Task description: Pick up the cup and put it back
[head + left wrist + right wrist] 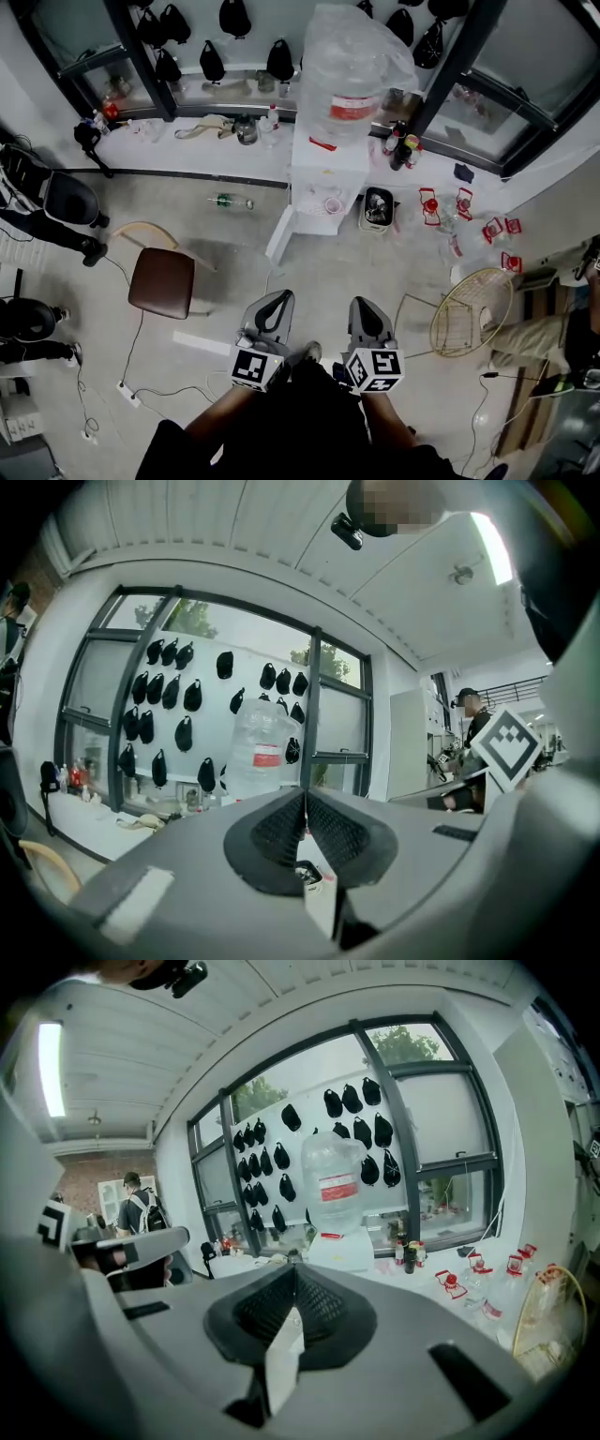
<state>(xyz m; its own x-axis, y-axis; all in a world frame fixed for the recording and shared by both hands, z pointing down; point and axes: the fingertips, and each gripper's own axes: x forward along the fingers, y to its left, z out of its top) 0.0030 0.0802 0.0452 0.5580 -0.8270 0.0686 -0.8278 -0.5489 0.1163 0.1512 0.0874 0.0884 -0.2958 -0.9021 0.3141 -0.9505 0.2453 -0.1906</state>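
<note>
Cup, small and pale, sat in the dispensing recess of the white water dispenser, under the big clear water jug on top; neither gripper touched it. Left gripper and right gripper were side by side well in front of the dispenser, both aimed toward it. Left gripper's own view showed its jaws pressed together, nothing between them. Right gripper's view showed the same: jaws closed tight, empty. A black-and-white bin stood just right of the dispenser, with red-capped bottles further right on the floor. A green bottle lay on the floor left of the dispenser. A brown stool stood front-left of the dispenser and a yellow wire chair front-right. Black caps hung on the window behind the dispenser.
</note>
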